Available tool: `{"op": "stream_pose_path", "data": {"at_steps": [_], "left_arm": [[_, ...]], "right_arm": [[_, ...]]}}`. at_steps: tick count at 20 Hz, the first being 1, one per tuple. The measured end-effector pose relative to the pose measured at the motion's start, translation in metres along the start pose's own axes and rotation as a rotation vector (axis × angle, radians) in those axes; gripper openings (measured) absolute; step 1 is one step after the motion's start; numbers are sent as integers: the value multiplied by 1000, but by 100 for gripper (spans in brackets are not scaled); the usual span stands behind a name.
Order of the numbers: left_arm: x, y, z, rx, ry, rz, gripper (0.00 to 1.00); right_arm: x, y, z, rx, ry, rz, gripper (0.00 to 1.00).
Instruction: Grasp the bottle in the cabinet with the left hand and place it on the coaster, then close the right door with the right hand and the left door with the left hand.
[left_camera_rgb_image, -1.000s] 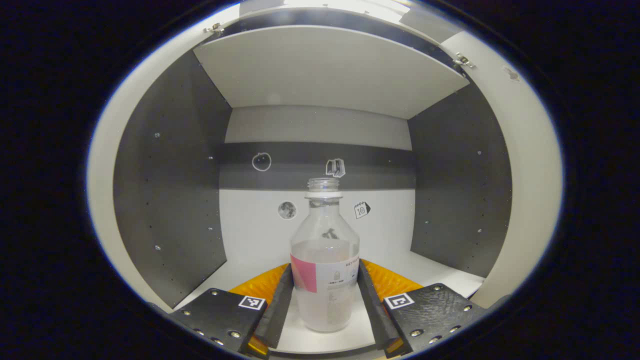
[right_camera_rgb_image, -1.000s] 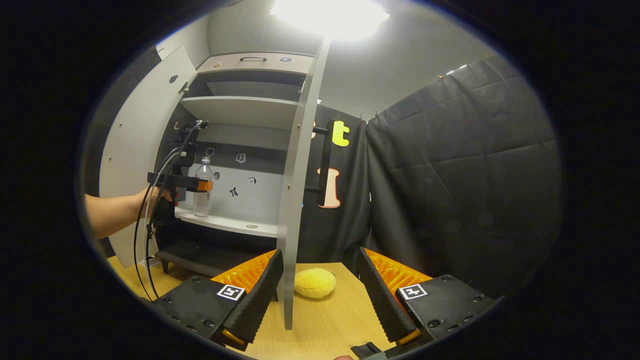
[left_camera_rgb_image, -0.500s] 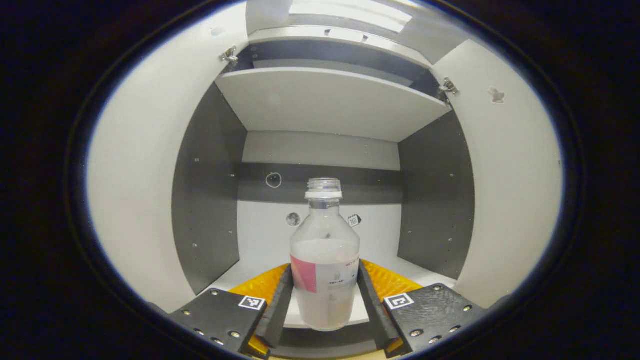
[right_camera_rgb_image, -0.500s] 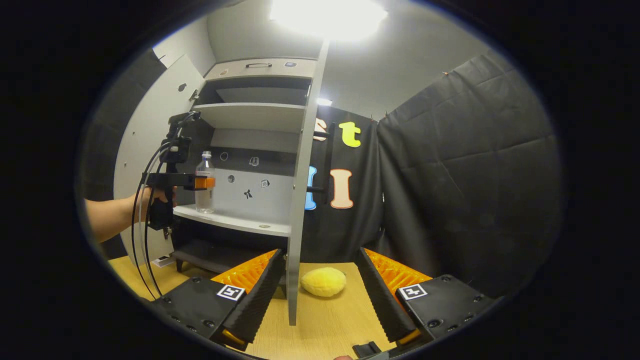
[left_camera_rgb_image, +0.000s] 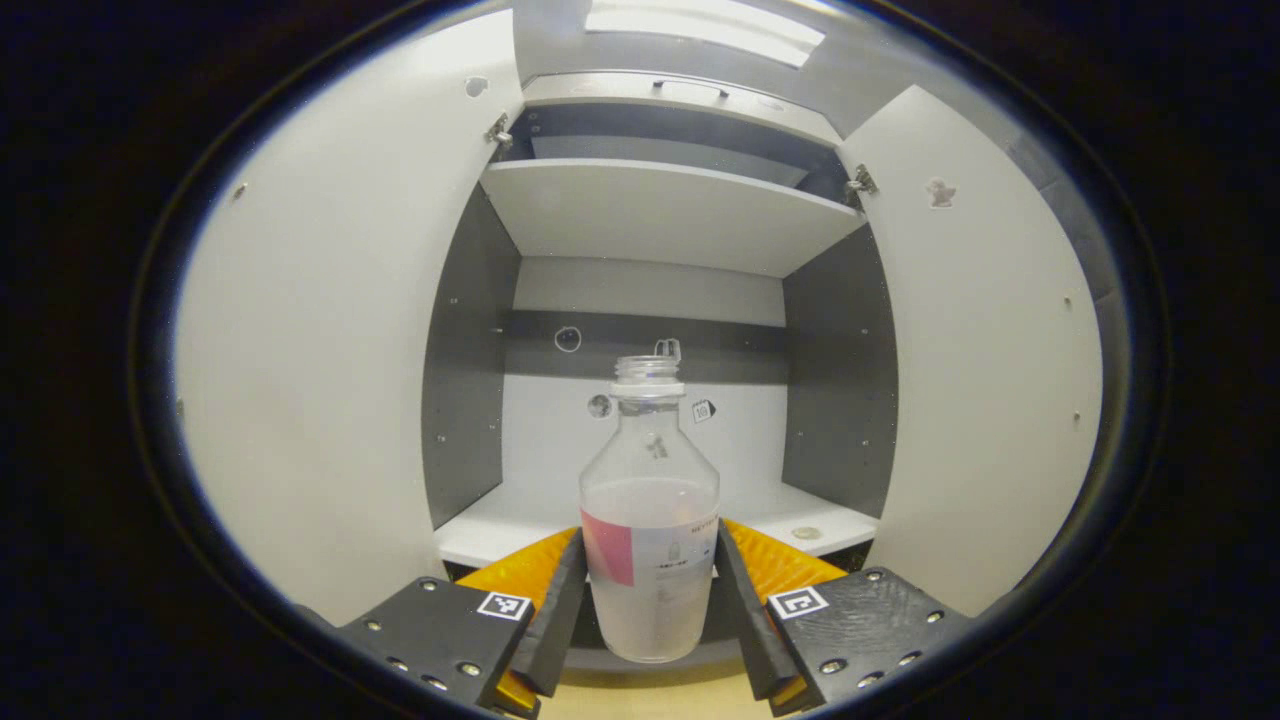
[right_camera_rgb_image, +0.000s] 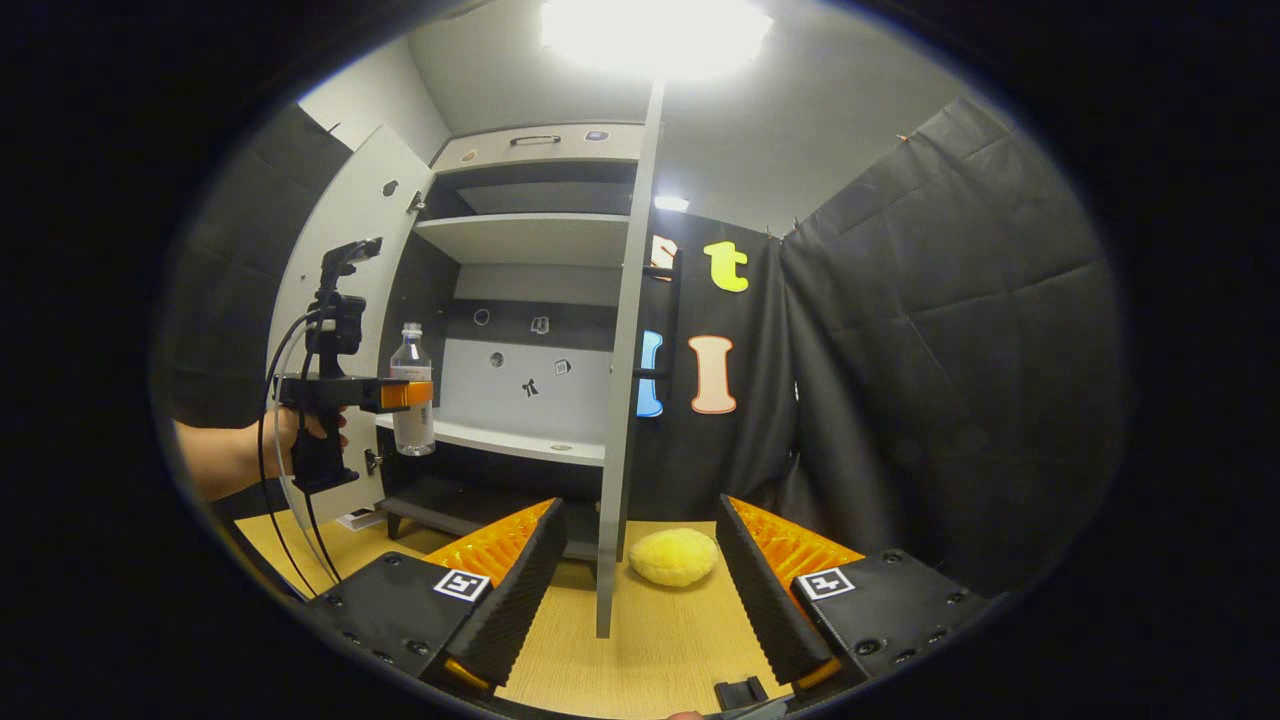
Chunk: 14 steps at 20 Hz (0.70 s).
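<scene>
Since a second ago the left gripper (left_camera_rgb_image: 650, 610) has pulled back out of the cabinet (left_camera_rgb_image: 660, 215), bottle (left_camera_rgb_image: 650, 560) clamped between both fingers; bottle now hangs clear of the shelf (left_camera_rgb_image: 500, 525), upright, just in front of its edge. Both doors wide open: left door (left_camera_rgb_image: 330, 330), right door (right_camera_rgb_image: 625, 400). Right gripper (right_camera_rgb_image: 640, 590) idle, jaws apart, empty, low over the tabletop (right_camera_rgb_image: 650, 650) near the right door's edge. Yellow coaster (right_camera_rgb_image: 673, 557) sits on the tabletop beyond it. Grasp done, I'd say; placing on coaster and closing both doors left.
</scene>
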<state>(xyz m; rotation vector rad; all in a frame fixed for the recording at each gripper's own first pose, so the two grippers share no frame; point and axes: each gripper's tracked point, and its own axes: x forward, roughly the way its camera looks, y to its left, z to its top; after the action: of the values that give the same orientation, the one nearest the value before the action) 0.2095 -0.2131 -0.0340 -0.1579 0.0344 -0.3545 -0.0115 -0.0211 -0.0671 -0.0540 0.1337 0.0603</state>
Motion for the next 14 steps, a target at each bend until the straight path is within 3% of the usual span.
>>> {"op": "stream_pose_path", "data": {"at_steps": [14], "left_arm": [[-111, -16, -71, -5, 54, -11, 71]], "right_arm": [[-44, 18, -12, -16, 13, 98, 96]]}}
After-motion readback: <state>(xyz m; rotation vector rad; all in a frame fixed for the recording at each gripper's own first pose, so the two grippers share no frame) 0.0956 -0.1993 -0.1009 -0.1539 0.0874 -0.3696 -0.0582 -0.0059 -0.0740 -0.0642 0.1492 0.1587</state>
